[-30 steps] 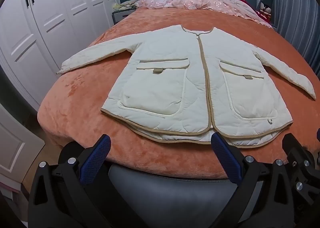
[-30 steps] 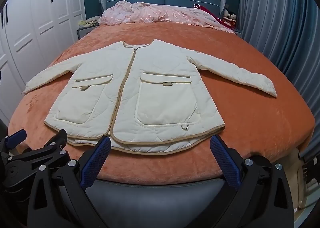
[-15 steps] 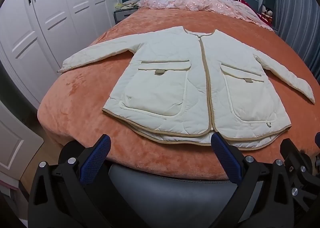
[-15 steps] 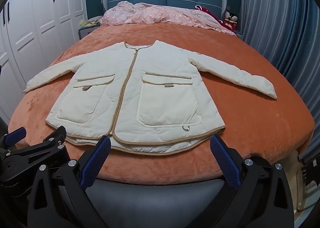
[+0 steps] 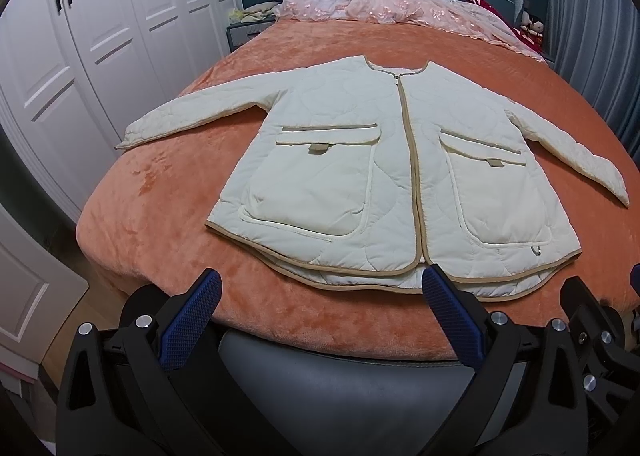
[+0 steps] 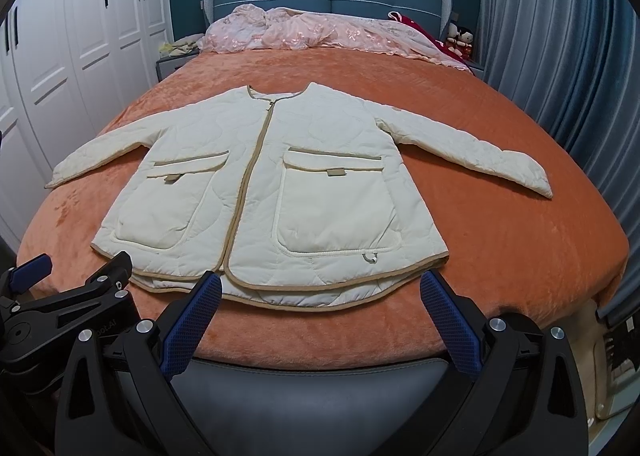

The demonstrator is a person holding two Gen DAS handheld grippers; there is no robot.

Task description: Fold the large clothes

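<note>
Cream jacket (image 5: 400,175) flat, seemingly just beyond both open hand-held grippers

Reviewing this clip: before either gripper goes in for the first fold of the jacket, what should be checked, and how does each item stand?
1. Cream quilted jacket lies flat, front up: ok.
2. Both sleeves spread out, uncovered: ok.
3. Front closed along the tan trim: ok.
4. Left gripper jaws open and empty: ok.
5. Right gripper jaws open and empty: ok.
6. Orange blanket bare around the jacket; pink bedding sits well beyond the collar: ok.
</note>
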